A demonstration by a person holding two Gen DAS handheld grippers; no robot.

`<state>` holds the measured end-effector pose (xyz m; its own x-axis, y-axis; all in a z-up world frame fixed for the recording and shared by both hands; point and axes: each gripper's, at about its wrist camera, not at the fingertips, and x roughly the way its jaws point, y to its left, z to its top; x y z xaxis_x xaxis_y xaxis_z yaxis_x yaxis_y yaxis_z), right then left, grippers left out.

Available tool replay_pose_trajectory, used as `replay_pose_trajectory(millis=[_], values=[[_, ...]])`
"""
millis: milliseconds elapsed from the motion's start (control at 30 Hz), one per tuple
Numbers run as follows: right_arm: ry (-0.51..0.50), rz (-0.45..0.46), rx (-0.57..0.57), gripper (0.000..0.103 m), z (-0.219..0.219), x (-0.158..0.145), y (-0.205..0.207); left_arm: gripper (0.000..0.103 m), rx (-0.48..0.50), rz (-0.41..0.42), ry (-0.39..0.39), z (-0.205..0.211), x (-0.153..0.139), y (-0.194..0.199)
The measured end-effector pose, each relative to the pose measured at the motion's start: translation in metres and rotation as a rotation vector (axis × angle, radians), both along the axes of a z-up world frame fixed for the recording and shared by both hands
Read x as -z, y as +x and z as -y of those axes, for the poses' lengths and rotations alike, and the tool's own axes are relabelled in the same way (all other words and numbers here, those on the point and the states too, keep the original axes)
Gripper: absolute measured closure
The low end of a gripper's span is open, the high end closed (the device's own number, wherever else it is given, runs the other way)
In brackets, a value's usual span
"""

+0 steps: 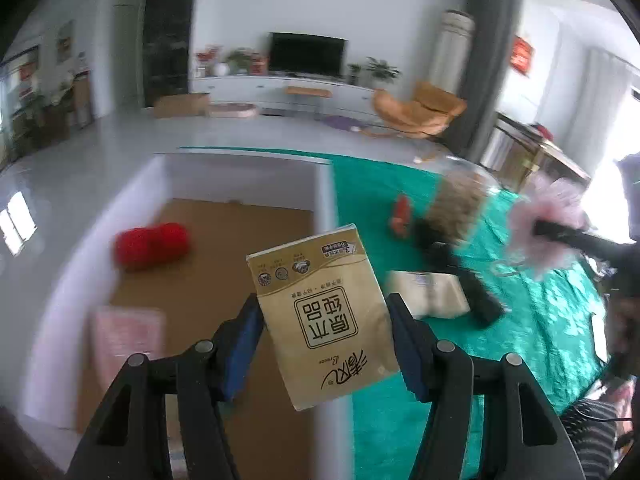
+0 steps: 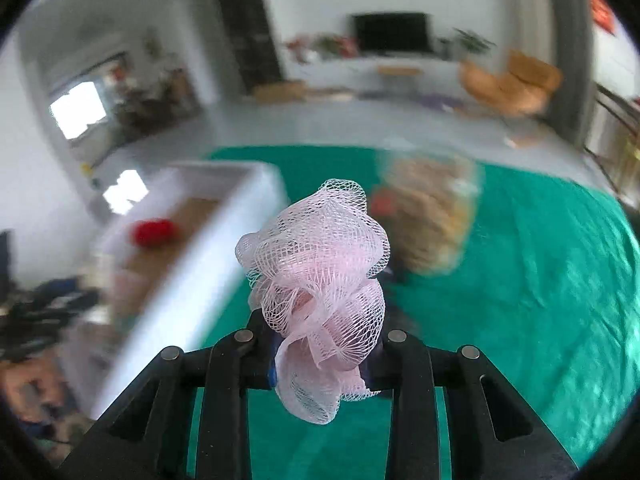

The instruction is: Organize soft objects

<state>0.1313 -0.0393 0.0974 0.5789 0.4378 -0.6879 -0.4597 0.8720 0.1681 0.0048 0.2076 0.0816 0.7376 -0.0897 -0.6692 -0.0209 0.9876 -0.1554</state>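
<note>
Green cloth covers your table, with a white-walled box at its left holding a red yarn ball and a pink cloth. Your left gripper clamps a tan tissue pack above the box's right wall. Your right gripper grips a pink mesh sponge over the cloth. Another tissue pack lies nearby.

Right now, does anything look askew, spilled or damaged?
Nothing spilled or damaged. The tissue pack sits tilted between the left gripper fingers, above the box wall. The right gripper holds the pink mesh pouf.
</note>
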Motion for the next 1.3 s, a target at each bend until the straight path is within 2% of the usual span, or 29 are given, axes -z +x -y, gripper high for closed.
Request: replay_pose_trajectory(millis=[167,300,333,367,400,433,533,667,800,900,1033,1133,1200,1300], values=[[0.114,-0.059,-0.194,0.072,-0.097,-0.016,-0.018,0.042,-0.109,-0.024,0.029,-0.058,0.005,-0.017],[0.163,-0.138,-0.301,0.067,-0.174,-0.003,-0.029,0.039,-0.227,-0.078,0.095,-0.096,0.016,-0.026],[0.179,-0.154,-0.320,0.056,-0.191,0.003,-0.031,0.031,-0.277,-0.102,0.131,-0.103,0.021,-0.027],[0.188,-0.167,-0.336,0.038,-0.205,0.010,-0.037,0.023,-0.310,-0.124,0.157,-0.109,0.025,-0.027],[0.184,-0.189,-0.351,0.032,-0.218,0.017,-0.040,0.006,-0.342,-0.149,0.181,-0.116,0.030,-0.028],[0.158,-0.211,-0.357,0.032,-0.233,0.024,-0.041,0.001,-0.366,-0.162,0.190,-0.123,0.034,-0.030],[0.114,-0.212,-0.368,0.032,-0.248,0.033,-0.050,0.001,-0.382,-0.170,0.167,-0.135,0.044,-0.041],[0.090,-0.125,-0.309,0.032,-0.209,0.032,-0.048,0.001,-0.390,-0.120,0.145,-0.131,0.043,-0.051],[0.033,-0.047,-0.162,0.032,-0.143,0.048,-0.019,0.001,-0.345,-0.037,0.085,-0.104,0.027,-0.051],[-0.034,-0.002,-0.002,0.032,-0.086,0.073,-0.010,0.001,-0.258,0.016,0.063,-0.068,0.015,-0.043],[-0.115,0.004,0.218,0.032,0.008,0.112,-0.007,0.001,-0.078,0.053,0.062,0.003,0.005,-0.027],[-0.189,-0.014,0.362,0.032,0.069,0.141,-0.008,0.001,0.082,0.039,0.035,0.065,0.010,-0.016],[-0.219,-0.032,0.457,0.032,0.107,0.155,-0.008,0.001,0.173,-0.004,0.017,0.105,0.028,-0.003],[-0.226,-0.052,0.548,0.032,0.147,0.160,-0.011,0.001,0.239,-0.078,0.010,0.146,0.063,0.020]])
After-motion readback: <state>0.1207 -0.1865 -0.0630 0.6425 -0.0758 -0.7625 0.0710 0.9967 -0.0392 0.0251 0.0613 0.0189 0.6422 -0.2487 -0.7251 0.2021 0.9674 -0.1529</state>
